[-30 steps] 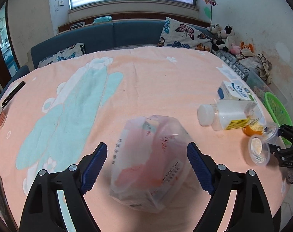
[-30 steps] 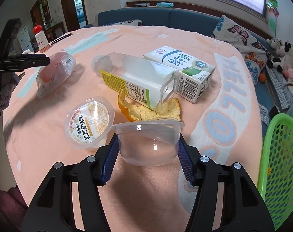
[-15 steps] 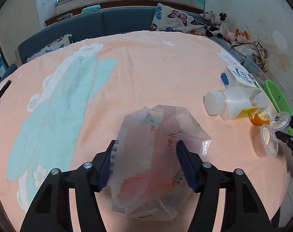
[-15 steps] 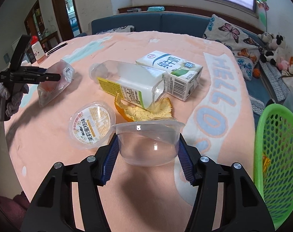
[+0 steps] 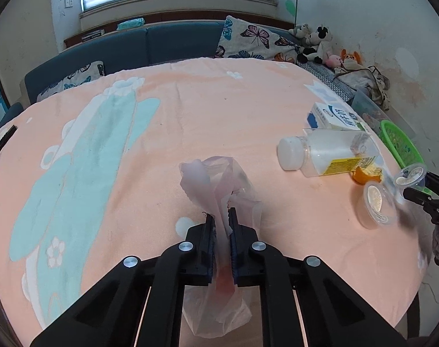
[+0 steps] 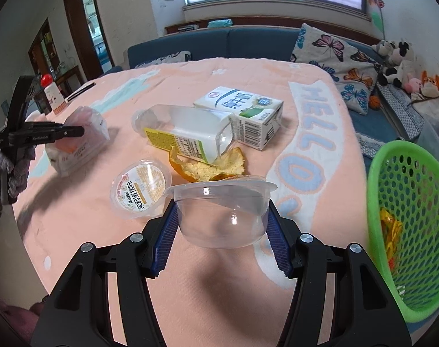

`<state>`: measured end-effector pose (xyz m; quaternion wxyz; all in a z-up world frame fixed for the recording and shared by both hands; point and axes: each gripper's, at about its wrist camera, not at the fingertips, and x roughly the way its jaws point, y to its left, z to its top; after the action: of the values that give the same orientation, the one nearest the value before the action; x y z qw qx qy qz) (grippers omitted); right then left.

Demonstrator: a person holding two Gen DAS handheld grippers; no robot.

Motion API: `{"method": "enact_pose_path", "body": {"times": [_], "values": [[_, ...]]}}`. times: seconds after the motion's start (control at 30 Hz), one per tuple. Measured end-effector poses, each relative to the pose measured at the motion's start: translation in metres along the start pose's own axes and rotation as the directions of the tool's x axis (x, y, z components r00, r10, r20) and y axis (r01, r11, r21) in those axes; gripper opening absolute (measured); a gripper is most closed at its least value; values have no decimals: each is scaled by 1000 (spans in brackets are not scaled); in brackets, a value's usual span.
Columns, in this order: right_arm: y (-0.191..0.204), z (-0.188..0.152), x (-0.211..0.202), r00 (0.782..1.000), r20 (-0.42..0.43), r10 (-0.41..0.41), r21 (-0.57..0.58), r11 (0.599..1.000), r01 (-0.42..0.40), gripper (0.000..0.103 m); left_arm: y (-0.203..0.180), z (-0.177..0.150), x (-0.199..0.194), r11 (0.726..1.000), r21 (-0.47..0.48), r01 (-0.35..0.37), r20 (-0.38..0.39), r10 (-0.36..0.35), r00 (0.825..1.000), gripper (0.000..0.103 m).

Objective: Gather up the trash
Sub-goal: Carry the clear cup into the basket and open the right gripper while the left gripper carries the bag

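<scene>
**A:** Jaws, both sides: left gripper [image 5: 221,225] is clenched on the crumpled plastic bag [image 5: 219,190], film pinched flat between the pads, bulk of the bag sagging on the worktop [image 5: 190,110] on both sides of the pinch. Right gripper [image 6: 222,219] is grasping the clear plastic cup [image 6: 223,212] by its side walls, rim up, raised off the cloth.

**B:** Where does it all go?

**A:** Green basket [image 6: 404,219], just past the worktop's right edge, with some wrapper already in it. My reading: the cup goes first, it is nearest.

**B:** Notes for doing it well?

**A:** Cup walls are thin and slick. Keep it level, carry it over the basket rim before letting go, and do not squeeze harder or it may pop out. The bag is only held by a fold, so lift slowly and watch for film sliding from the pads.

**B:** Left on the cloth?

**A:** Sealed jelly cup [image 6: 141,188], orange peel [image 6: 210,167], bottle [image 6: 184,136] lying on its side, milk carton [image 6: 242,110]. The peel is partly under the bottle's base, so take the bottle before it.
</scene>
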<state>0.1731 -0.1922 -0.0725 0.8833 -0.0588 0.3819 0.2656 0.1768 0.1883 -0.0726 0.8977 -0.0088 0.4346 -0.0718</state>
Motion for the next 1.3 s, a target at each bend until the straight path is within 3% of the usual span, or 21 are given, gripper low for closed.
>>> {"method": "enact_pose_path", "body": {"times": [0.3,0.57,1.07,1.3], "values": [[-16,-4,-19,999,33,-41,56,998,40,59,-31,6,-31,998,43,38,63,-41,997,9],[-42,-8,-35,992,52,-112,133,986,104,59,-82,26,-36,987,104,122,99,-132,986,9],[-124,-32,-70,956,23,-292,310,911,270,59,-213,80,-16,919,281,277,94,-313,945,9],[-161,-42,-77,937,-2,-351,376,868,325,59,-263,98,-5,889,336,311,75,-355,932,9]]}}
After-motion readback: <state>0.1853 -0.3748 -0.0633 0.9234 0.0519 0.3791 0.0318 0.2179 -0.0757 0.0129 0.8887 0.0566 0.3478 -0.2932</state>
